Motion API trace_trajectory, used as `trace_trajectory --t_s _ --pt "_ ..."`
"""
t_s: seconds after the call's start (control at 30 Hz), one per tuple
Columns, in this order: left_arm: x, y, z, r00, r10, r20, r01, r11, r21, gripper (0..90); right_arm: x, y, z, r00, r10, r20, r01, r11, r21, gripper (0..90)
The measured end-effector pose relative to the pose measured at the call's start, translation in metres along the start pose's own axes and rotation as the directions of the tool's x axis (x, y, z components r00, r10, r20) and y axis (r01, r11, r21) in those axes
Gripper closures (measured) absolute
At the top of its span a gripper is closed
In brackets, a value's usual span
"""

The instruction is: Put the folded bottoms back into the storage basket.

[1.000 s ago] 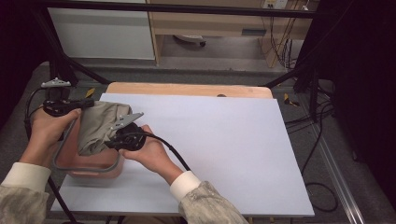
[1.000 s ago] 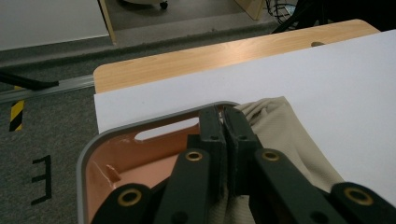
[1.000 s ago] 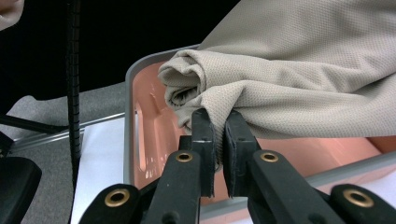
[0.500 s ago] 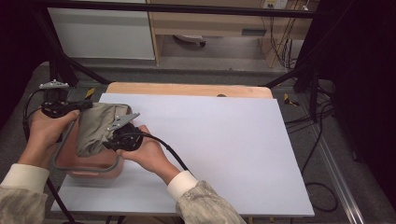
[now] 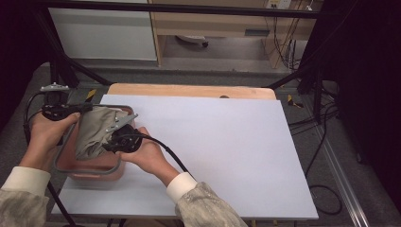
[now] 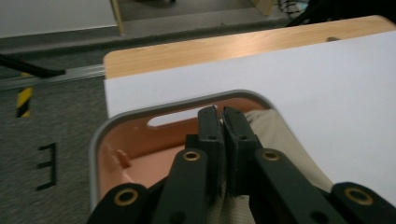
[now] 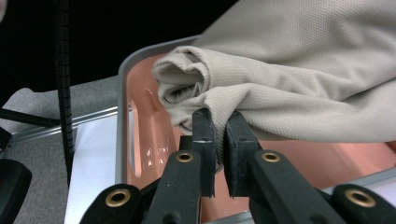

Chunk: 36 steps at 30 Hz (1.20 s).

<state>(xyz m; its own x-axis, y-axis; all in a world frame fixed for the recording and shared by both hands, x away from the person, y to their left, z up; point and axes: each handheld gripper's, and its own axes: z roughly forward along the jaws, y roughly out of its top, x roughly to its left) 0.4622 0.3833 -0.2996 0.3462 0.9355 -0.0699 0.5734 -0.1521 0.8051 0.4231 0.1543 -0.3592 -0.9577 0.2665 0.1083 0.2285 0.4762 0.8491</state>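
Beige cloth [image 5: 94, 132] is bunched up over the pink bin [image 5: 90, 166] at the table's left edge, w/ left gripper [image 6: 221, 113] and right gripper [image 7: 220, 117] both clamped on its folds. White tabletop [image 5: 227, 156], grey floor [image 5: 189, 75] behind.

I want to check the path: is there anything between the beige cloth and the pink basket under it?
Nothing visible blocks it. The beige cloth hangs right over the pink basket, pinched by the left gripper and the right gripper. The bare part of the basket's floor in the gripper views holds nothing; under the cloth it is hidden.
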Motion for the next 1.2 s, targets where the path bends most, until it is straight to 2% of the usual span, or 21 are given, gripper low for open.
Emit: trace_trajectory --t_s 0.03,0.07,0.1,0.2,0.27,0.33,0.47,0.53,0.63,0.77,0.87,1.03,1.13,1.2 --pt "0.002 -0.001 0.002 1.0 -0.008 -0.002 0.008 0.9998 -0.018 77.3 0.0 0.0 0.002 1.0 0.007 0.002 -0.007 1.0 0.006 74.6" --pt "0.003 -0.002 0.004 0.9999 -0.016 -0.002 0.016 0.9995 -0.027 67.4 0.0 0.0 0.002 0.9998 0.017 0.009 -0.017 1.0 0.008 63.0" --pt "0.002 -0.003 0.005 0.9998 -0.014 -0.013 0.013 0.9995 -0.028 58.7 0.0 0.0 0.001 0.9995 0.014 0.029 -0.015 1.0 0.01 54.3" --pt "-0.003 -0.007 0.003 0.9996 -0.011 -0.027 0.01 0.9983 -0.058 47.9 -0.002 0.0 -0.013 0.9962 0.035 0.08 -0.038 0.998 0.041 36.9" --pt "-0.009 -0.009 0.0 0.9995 0.003 -0.03 -0.005 0.9974 -0.072 42.3 -0.003 -0.003 -0.026 0.9924 0.03 0.12 -0.034 0.999 0.029 32.8" --pt "-0.018 -0.011 -0.003 0.9998 0.011 -0.016 -0.012 0.9969 -0.078 37.8 -0.006 -0.005 -0.041 0.9883 0.048 0.145 -0.05 0.999 0.01 26.7" --pt "-0.038 -0.015 -0.009 0.999 0.044 -0.01 -0.045 0.9951 -0.088 31.5 -0.011 -0.01 -0.072 0.9746 0.06 0.216 -0.054 0.998 -0.031 14.8" --pt "-0.049 -0.016 -0.013 0.9984 0.057 -0.004 -0.057 0.9937 -0.096 28.5 -0.014 -0.012 -0.086 0.9691 0.075 0.235 -0.066 0.997 -0.043 11.1" --pt "-0.067 -0.017 -0.015 0.9969 0.079 0.005 -0.078 0.9911 -0.108 21.5 -0.018 -0.014 -0.103 0.9561 0.066 0.286 -0.052 0.997 -0.055 6.0" --pt "-0.086 -0.02 -0.018 0.9949 0.1 0.019 -0.097 0.988 -0.121 16.4 -0.024 -0.015 -0.122 0.9409 0.083 0.328 -0.052 0.993 -0.101 6.1" --pt "-0.097 -0.027 -0.017 0.9945 0.1 0.03 -0.096 0.9873 -0.127 13.2 -0.029 -0.015 -0.132 0.9301 0.102 0.353 -0.055 0.989 -0.14 7.4" --pt "-0.113 -0.044 -0.013 0.9935 0.1 0.053 -0.093 0.9867 -0.134 11.7 -0.036 -0.017 -0.141 0.9217 0.136 0.363 -0.085 0.985 -0.153 7.4" --pt "-0.121 -0.053 -0.011 0.991 0.097 0.092 -0.084 0.987 -0.137 11.1 -0.038 -0.018 -0.145 0.9234 0.132 0.36 -0.085 0.986 -0.143 6.5" --pt "-0.125 -0.056 -0.011 0.9889 0.11 0.1 -0.096 0.9862 -0.135 10.3 -0.04 -0.018 -0.148 0.9218 0.135 0.363 -0.087 0.986 -0.144 6.5"
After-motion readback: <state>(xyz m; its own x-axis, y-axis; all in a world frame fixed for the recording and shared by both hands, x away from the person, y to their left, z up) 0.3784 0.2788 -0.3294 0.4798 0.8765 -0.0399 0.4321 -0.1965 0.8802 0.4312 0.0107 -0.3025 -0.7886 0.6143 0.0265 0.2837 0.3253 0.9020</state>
